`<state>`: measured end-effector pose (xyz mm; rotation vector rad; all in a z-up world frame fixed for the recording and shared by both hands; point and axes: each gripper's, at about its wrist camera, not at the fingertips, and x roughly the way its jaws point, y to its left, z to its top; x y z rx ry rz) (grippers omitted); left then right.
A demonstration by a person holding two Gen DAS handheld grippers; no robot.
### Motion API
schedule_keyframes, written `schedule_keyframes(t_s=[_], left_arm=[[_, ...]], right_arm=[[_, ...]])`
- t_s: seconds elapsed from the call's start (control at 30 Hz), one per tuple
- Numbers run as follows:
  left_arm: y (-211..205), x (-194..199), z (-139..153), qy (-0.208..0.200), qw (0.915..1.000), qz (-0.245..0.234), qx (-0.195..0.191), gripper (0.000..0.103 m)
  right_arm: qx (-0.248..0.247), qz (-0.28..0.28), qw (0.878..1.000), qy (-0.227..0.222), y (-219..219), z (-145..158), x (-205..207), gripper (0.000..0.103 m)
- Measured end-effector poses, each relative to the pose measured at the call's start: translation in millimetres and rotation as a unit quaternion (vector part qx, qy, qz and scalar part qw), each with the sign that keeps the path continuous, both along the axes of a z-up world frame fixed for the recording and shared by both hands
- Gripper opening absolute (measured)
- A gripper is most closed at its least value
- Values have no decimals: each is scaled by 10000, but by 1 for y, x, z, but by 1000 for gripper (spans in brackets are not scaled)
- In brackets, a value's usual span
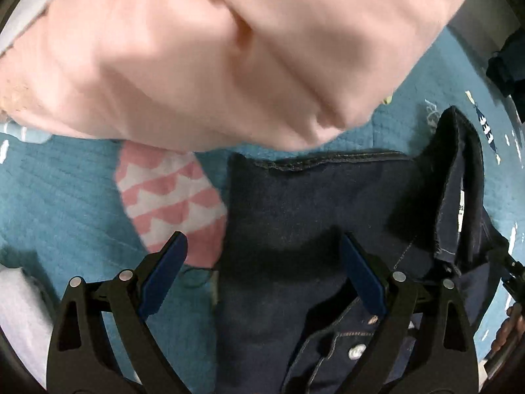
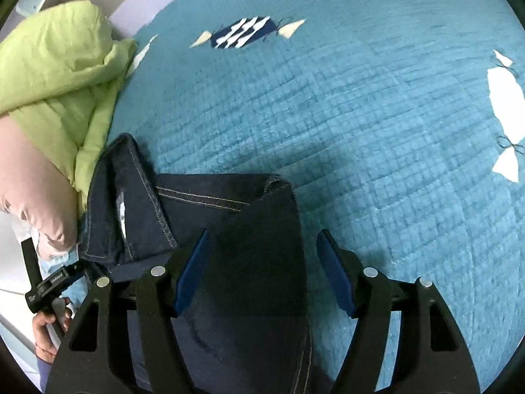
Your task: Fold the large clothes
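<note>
Dark blue jeans (image 1: 295,216) lie folded on a teal quilt (image 1: 59,190). In the left wrist view my left gripper (image 1: 264,249) is open above the jeans' left edge; its blue fingers (image 1: 164,272) hold nothing. The waistband with a metal button (image 1: 356,351) lies near its right finger. In the right wrist view the same jeans (image 2: 249,229) lie under my right gripper (image 2: 262,246), which is open and empty over a folded leg end. A raised denim flap with a white label (image 2: 121,210) stands at the left.
A pink garment (image 1: 213,49) fills the top of the left wrist view. A lime green quilt (image 2: 55,75) and pink cloth (image 2: 36,184) lie left of the jeans. The teal quilt (image 2: 361,115) with fish patches stretches to the right. A pink-and-white patch (image 1: 167,190) lies left of the jeans.
</note>
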<state>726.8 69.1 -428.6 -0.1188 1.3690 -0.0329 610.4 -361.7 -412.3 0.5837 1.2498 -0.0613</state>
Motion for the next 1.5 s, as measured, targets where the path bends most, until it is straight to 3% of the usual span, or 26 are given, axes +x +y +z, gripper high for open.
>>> schedule_keyframes(t_s=[0.1,0.17,0.23,0.27,0.3,0.37,0.5,0.63,0.87,1.1,1.33,1.5], left_arm=[[-11,3,-6,-45,9998,-156,93,93],[-18,4,-6,-78,9991,-353,234,90],[-23,4,-3,-131,9984,-531,121,74],[-27,3,1,-178,9975,-669,170,61],[-31,2,5,-230,9959,-855,163,46],[-30,0,12,-308,9953,-903,162,29],[-12,-15,37,-664,9941,-805,-310,18],[-6,-45,69,-1115,9869,-934,-701,13],[19,-117,126,-1720,9769,-1009,-769,13],[42,-229,170,-2070,9677,-1052,-983,13],[71,-351,156,-1846,9689,-1119,-1212,13],[92,-419,117,-1355,9770,-968,-1331,13]], right_arm=[[-99,70,9999,79,3,-9,3,63],[-308,176,9993,75,7,-11,3,55],[-463,251,9986,-58,10,-8,0,29],[-422,253,9987,-143,10,-6,-2,23],[-310,254,9989,-240,8,-5,-4,9],[-278,234,9985,-412,7,1,-10,9],[-251,245,9953,-904,10,26,-29,8],[-119,322,9892,-1425,19,58,-55,8],[-23,382,9794,-1983,39,111,-109,8],[70,723,9721,-2229,54,157,-201,8],[-24,1143,9742,-1946,70,159,-310,8],[-59,1165,9851,-1267,77,116,-376,11]])
